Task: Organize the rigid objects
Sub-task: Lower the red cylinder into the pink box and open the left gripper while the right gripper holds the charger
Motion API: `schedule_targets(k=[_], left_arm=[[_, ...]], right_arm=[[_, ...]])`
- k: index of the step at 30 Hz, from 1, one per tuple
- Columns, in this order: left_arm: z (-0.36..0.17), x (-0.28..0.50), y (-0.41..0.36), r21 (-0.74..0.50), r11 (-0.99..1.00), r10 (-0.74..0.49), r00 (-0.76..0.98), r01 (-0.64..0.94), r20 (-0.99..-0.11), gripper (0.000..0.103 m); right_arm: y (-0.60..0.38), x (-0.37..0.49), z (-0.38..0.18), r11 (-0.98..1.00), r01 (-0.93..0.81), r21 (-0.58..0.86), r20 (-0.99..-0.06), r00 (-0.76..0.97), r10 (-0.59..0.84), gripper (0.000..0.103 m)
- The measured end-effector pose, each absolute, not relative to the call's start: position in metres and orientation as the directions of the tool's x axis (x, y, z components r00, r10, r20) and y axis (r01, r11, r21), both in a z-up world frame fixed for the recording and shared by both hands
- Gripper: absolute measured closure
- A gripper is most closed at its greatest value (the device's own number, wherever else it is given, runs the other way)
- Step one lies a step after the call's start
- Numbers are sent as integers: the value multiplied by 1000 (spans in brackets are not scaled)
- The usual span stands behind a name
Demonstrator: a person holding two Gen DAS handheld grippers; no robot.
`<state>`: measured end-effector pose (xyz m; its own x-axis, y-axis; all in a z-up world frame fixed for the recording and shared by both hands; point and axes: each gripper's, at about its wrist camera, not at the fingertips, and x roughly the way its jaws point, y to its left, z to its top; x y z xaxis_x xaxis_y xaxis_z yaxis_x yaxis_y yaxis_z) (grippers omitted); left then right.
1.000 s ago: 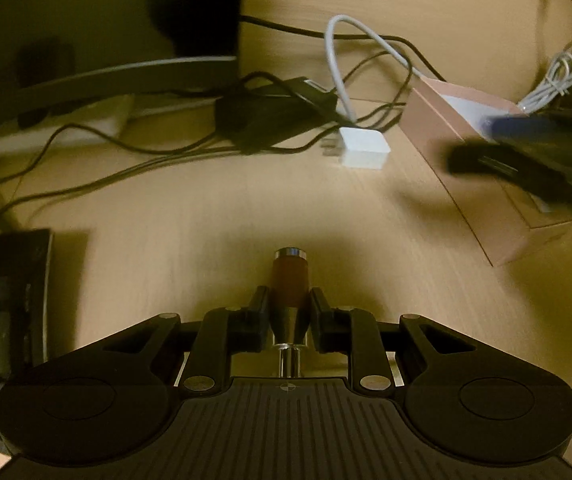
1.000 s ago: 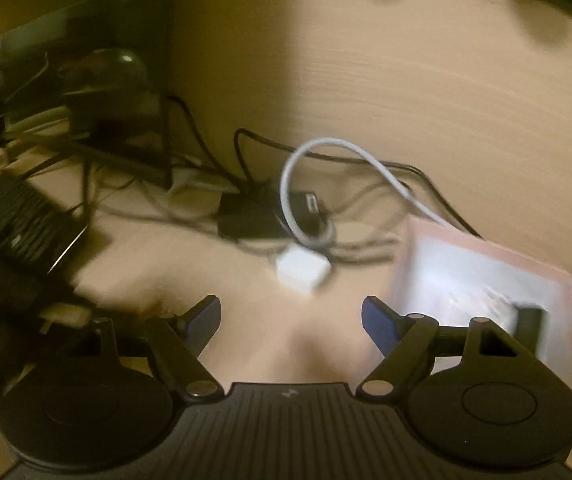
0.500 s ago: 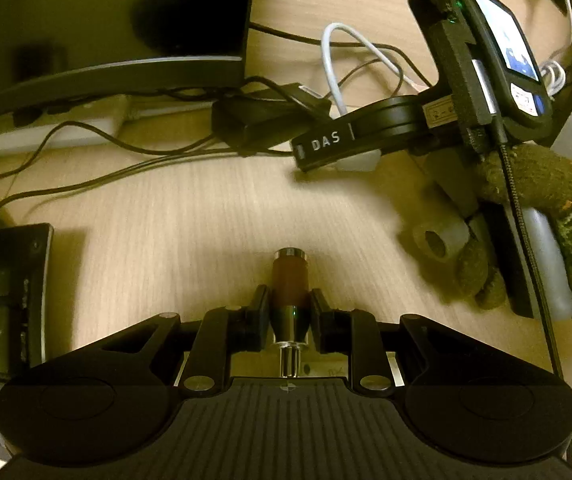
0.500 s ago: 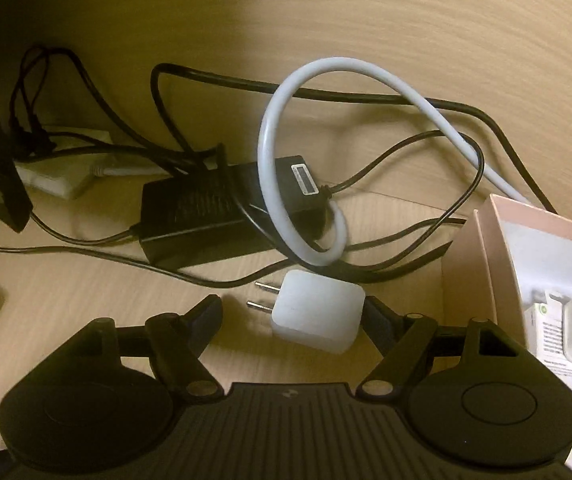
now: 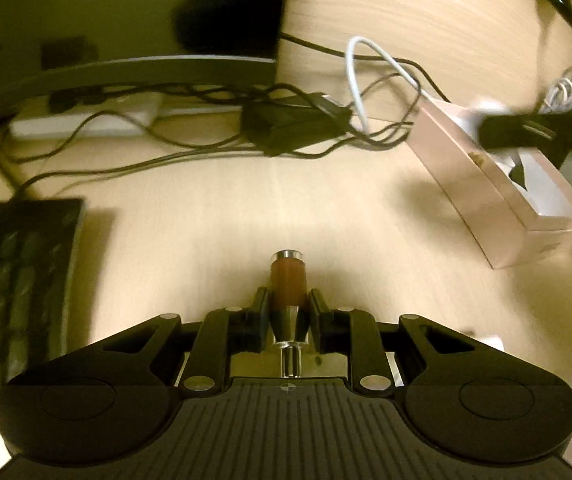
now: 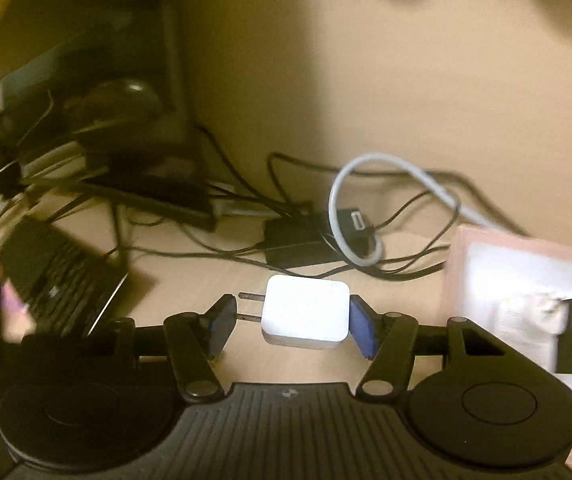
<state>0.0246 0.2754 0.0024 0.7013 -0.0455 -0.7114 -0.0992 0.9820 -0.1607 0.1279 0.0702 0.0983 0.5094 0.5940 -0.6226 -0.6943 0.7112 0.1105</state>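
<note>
Tongs loaded on both sides

Left tongs (image 5: 287,312) are pressed together on a small brown knob with metal ends (image 5: 288,284), which stands out straight ahead of the fingertips, its silver cap farthest from me. Beyond that I see bare wooden desk (image 5: 214,216), and farther ahead a black power brick (image 5: 289,126) in a tangle of dark wires. A keyboard (image 5: 18,272) lies off to the left of these tongs, and an open pink box (image 5: 501,200) sits ahead and to the right.

My right tongs (image 6: 289,320) pinch a white charger cube (image 6: 305,314): the right pad (image 6: 359,330) is against its side, and the left pad (image 6: 220,322) meets the tips of its two prongs, which point left. The cube looks lifted clear of the desk, though blur makes me unsure. Just right of these tongs is the pink box again, its white inside holding a few items too smeared to name. A looped white cable (image 6: 365,208) lies ahead, over the power brick.
</note>
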Motion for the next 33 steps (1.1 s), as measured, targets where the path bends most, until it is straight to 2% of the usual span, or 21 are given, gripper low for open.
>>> schedule_targets(k=[3, 5, 9, 14, 25, 33], left_arm=[[10, 1, 279, -176, 974, -23, 719, -139, -695, 79], [19, -17, 277, -178, 970, 1, 733, -167, -680, 79], [44, -55, 257, -186, 968, 8, 766, -166, -643, 79], [55, -75, 210, -224, 969, -62, 772, -106, -633, 79], [37, -64, 119, -310, 951, -216, 735, 7, -642, 79], [58, -51, 77, -268, 950, -299, 715, 160, -632, 79]], right_arm=[[38, 94, 96, 689, -724, -39, -598, 569, 564, 42], [14, 79, 89, 679, -731, -74, -623, 565, 541, 42], [-31, 70, 68, 716, -697, -41, -687, 540, 487, 42], [-81, 63, 50, 782, -623, -22, -725, 549, 417, 42], [-141, 41, 34, 810, -584, -60, -720, 587, 370, 42], [-167, 32, 39, 824, -560, -82, -701, 620, 352, 42]])
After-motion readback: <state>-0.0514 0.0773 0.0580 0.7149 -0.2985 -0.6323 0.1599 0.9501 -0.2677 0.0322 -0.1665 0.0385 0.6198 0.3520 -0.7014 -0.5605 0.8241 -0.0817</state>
